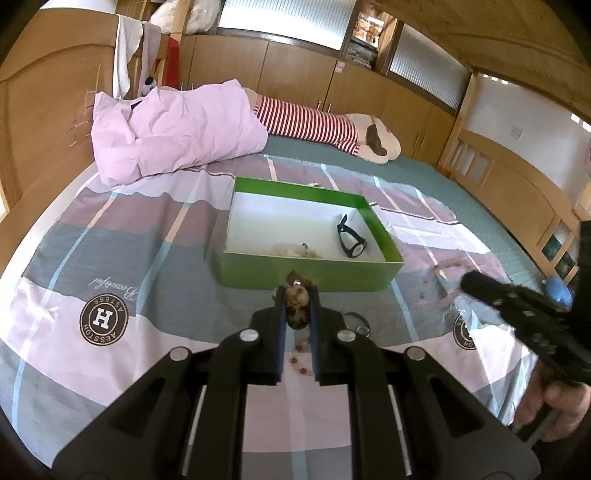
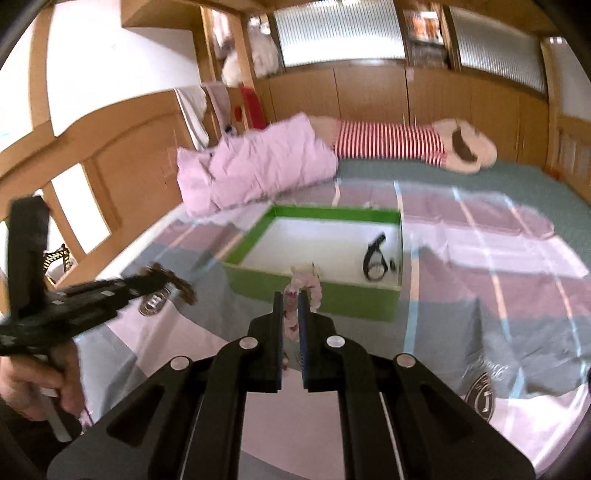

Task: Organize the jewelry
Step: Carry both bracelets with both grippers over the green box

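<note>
Now both tongs narrow & loaded: left gripper (image 1: 297,295) clamped on mottled brown tortoiseshell-look hair piece (image 1: 296,302), lower centre of left view; right gripper (image 2: 291,300) pinching pale pink beaded bracelet (image 2: 300,291), centre of right view, just before green cardboard box w/ white inside (image 2: 314,291). Probably light; bracelet limp, dangling, best pinched mid-strand. Brown piece looks stiff, poss. brittle.

A bed (image 1: 110,229) in a plaid sheet fills the daylit room; wooden cabinets (image 1: 295,70) line the wall beneath frosted windows (image 1: 280,18).
</note>
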A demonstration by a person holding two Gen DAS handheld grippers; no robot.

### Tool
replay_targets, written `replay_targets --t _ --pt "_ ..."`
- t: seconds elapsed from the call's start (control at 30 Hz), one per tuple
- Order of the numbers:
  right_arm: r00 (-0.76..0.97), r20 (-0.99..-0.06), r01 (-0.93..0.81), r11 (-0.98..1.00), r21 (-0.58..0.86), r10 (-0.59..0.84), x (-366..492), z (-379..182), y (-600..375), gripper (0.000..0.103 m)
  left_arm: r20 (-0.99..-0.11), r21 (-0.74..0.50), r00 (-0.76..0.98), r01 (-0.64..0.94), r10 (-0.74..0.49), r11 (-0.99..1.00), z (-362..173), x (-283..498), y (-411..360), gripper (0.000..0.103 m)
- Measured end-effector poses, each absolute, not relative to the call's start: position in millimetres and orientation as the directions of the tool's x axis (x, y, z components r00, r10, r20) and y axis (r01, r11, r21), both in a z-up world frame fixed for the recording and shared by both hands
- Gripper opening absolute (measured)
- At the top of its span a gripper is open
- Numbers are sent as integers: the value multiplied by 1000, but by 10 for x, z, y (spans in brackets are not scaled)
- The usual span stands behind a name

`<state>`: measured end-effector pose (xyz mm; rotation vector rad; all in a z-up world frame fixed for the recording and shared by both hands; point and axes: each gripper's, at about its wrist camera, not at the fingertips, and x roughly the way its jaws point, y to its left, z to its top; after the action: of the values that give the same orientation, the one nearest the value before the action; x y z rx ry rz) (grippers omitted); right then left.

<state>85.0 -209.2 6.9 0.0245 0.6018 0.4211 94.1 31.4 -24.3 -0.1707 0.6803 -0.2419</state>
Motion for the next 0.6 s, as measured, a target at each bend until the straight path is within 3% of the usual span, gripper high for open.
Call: replay_targets --t 0.17,0.6 --pt "771 -508 -380 917 119 385 737 217 -2087 7 -596 -230 753 172 -279 958 -224 919 270 11" --pt "769 -523 -362 925 118 368 750 184 -2114 8 -596 -232 753 172 -280 957 -194 909 250 11"
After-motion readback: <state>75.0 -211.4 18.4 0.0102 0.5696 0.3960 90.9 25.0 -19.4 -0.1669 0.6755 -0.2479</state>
